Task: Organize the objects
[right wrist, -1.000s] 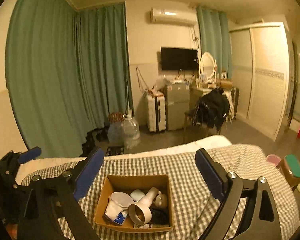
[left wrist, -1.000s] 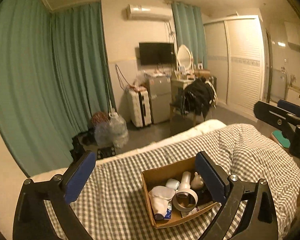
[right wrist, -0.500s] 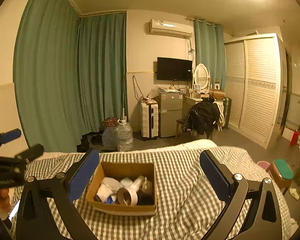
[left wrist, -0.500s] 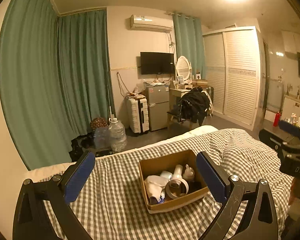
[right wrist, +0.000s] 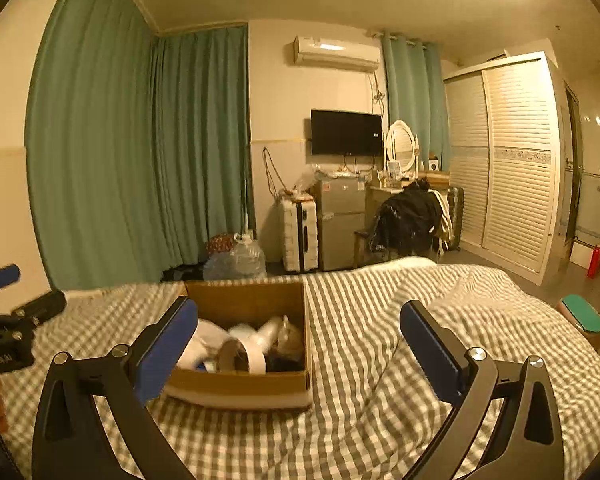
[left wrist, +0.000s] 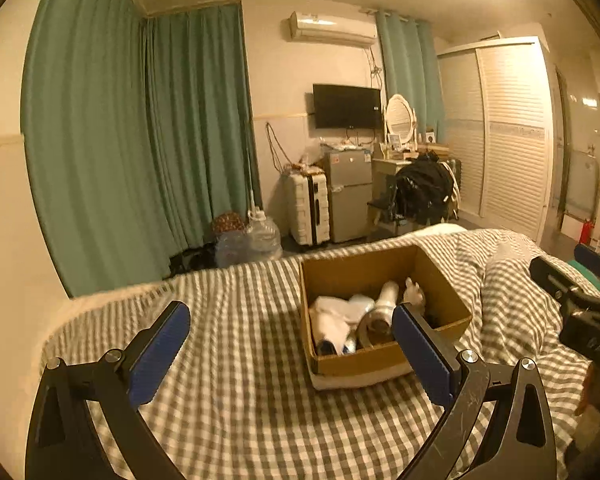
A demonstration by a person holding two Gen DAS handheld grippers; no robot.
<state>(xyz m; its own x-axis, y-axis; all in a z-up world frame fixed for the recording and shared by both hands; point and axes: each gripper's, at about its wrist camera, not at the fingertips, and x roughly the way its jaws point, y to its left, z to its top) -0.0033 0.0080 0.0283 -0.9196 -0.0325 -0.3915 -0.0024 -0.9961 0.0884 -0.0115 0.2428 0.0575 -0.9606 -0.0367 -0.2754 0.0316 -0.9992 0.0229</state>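
Note:
An open cardboard box (left wrist: 444, 292) sits on a bed with a grey checked cover (left wrist: 240, 380); it also shows in the right wrist view (right wrist: 240, 388). Inside lie a white hair dryer (left wrist: 382, 304), white cloth (left wrist: 332, 320) and small items. My left gripper (left wrist: 290, 344) is open and empty, above the cover left of the box. My right gripper (right wrist: 298, 340) is open and empty, in front of the box's right side. The right gripper also shows at the left wrist view's right edge (left wrist: 572, 292).
Beyond the bed stand green curtains (left wrist: 140, 140), water jugs (left wrist: 260, 236), a white suitcase (left wrist: 308, 208), a small fridge (left wrist: 350, 192), a chair with a black jacket (left wrist: 420, 192) and a white wardrobe (left wrist: 508, 132). A stool with a green top (right wrist: 582, 314) stands right of the bed.
Both grippers have come lower and closer to the bed and box. The box now looks larger in both views. Both jaws stay open and empty.

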